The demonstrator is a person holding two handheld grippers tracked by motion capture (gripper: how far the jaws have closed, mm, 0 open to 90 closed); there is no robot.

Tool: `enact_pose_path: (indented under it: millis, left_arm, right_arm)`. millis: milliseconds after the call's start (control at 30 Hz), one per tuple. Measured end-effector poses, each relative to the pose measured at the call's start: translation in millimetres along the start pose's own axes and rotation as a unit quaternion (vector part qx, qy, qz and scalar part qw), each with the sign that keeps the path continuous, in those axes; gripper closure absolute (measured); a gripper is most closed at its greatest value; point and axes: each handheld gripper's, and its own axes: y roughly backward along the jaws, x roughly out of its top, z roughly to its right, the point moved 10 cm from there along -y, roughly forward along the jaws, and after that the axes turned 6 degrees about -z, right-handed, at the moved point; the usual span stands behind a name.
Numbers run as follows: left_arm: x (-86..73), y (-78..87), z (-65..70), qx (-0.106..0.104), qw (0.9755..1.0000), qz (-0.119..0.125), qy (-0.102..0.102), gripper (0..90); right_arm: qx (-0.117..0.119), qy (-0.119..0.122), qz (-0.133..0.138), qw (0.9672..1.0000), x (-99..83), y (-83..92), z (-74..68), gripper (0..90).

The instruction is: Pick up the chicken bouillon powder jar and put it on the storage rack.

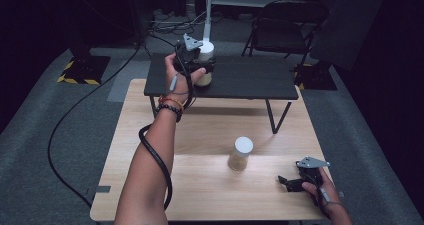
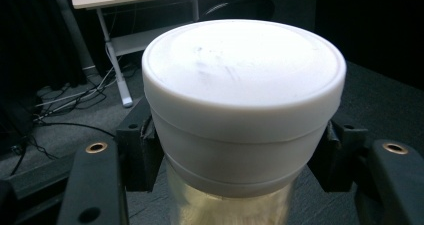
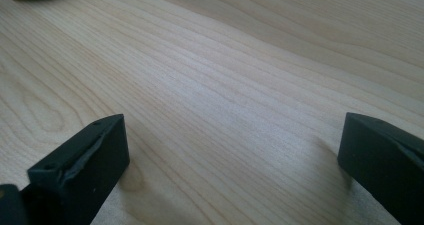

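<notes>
Up at the far side, our left gripper (image 1: 200, 65) is clamped on a white-lidded jar (image 2: 240, 120) over the black shelf (image 1: 250, 80), near its front edge with open shelf to the gripper's right. We see pale grainy contents under the lid (glass below). Our right gripper (image 1: 292, 182) rests on the wooden table (image 1: 210, 130), jaws apart, a second jar (image 1: 241, 154) near it
</notes>
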Motion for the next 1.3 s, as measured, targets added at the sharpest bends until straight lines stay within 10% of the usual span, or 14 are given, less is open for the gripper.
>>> enact_pose_path:
  millis: [1000, 1300]
  left_arm:
    - [-5.0, -4.1, 4.9, 0.016, 0.9998, -0.003, -0.013, 33.1]
    - [-10.9, -6.6, 1.9, 0.016, 0.9998, 0.0, 0.007, 3.2]
  right_arm:
    - [0.002, 0.002, 0.0, 1.0, 0.1, -0.1, 0.6, 0.0]
    - [0.002, 0.002, 0.0, 1.0, 0.1, -0.1, 0.7, 0.0]
